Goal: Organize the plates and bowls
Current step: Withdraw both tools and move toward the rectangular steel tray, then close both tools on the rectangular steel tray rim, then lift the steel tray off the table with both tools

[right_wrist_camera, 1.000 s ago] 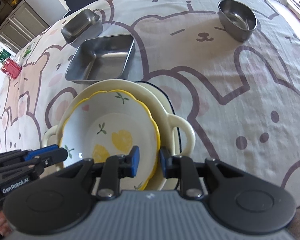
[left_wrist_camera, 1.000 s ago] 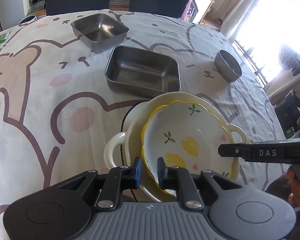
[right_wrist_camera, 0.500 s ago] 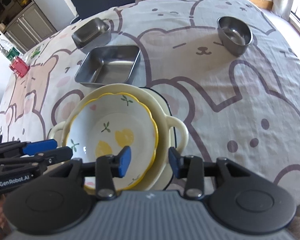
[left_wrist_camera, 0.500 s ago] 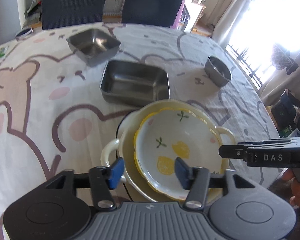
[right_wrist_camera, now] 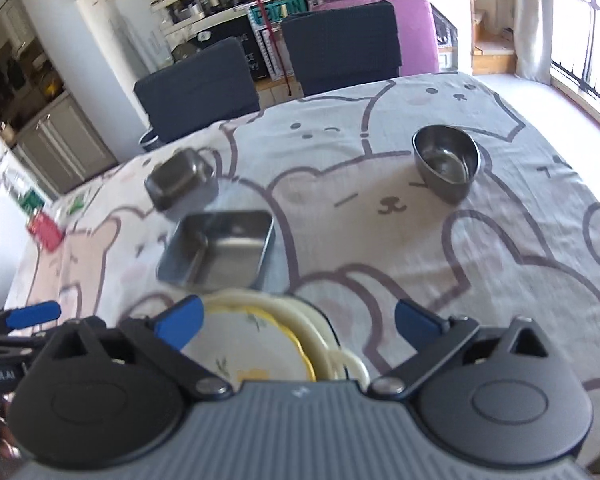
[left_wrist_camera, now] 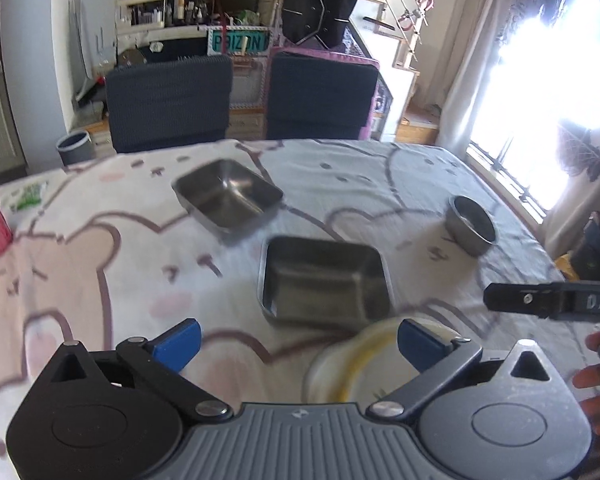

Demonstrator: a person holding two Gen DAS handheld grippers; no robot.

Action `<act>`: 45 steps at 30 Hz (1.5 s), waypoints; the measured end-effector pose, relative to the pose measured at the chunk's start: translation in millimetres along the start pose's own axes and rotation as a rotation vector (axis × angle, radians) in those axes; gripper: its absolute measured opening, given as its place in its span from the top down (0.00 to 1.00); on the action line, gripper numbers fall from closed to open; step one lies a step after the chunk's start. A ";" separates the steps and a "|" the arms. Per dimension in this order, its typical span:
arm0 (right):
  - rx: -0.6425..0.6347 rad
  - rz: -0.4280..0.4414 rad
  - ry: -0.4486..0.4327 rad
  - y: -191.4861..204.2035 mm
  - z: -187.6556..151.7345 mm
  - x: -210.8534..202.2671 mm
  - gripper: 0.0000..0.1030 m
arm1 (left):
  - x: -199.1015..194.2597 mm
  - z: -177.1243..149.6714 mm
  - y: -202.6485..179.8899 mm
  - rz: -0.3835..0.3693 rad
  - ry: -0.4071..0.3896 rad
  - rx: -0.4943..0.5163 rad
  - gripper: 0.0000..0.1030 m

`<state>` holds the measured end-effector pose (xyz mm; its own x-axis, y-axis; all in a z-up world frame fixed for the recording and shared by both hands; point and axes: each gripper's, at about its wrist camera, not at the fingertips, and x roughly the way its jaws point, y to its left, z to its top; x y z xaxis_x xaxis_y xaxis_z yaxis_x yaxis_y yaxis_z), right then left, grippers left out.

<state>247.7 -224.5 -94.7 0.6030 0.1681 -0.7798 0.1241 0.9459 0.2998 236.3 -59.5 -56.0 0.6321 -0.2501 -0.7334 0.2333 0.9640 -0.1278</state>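
1. Grippers: left gripper (left_wrist_camera: 298,340) and right gripper (right_wrist_camera: 298,322) have both just spread wide, nothing between the jaws.
2. Lemon bowl (right_wrist_camera: 248,344) sits nested in a cream dish (right_wrist_camera: 320,336) at the table's near edge.
3. Steel tray (left_wrist_camera: 324,282) lies just beyond; square tin (left_wrist_camera: 228,196) farther back.
4. Round steel bowl (right_wrist_camera: 446,162) stands well apart toward the window-side edge, bare cloth (right_wrist_camera: 500,260) around it.
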 end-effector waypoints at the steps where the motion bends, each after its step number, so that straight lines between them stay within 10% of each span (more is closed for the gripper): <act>1: 0.019 0.015 -0.006 0.0 3.9 4.9 0.00 | 6.3 5.9 3.2 0.009 -0.005 0.001 0.00; 8: 0.103 0.000 -0.013 7.7 36.5 57.6 0.00 | 56.7 36.0 26.6 0.035 0.007 -0.038 0.01; 15: 0.194 -0.009 0.092 5.5 44.1 101.8 0.07 | 102.9 39.0 36.3 0.011 0.120 -0.036 0.47; 23: 0.166 0.029 0.169 19.1 43.6 126.5 0.64 | 128.8 38.6 29.7 0.009 0.185 -0.004 0.94; 26: 0.137 0.020 0.184 26.3 43.9 132.8 0.87 | 130.2 38.0 28.2 0.015 0.185 0.013 0.97; 45: -0.061 0.178 0.082 110.9 35.0 86.7 0.94 | 7.2 28.9 94.2 0.125 0.023 -0.110 0.97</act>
<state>341.3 -114.8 -109.8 0.5446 0.3536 -0.7605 -0.0279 0.9139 0.4050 284.2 26.9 -54.0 0.6341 -0.1266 -0.7628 0.0708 0.9919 -0.1058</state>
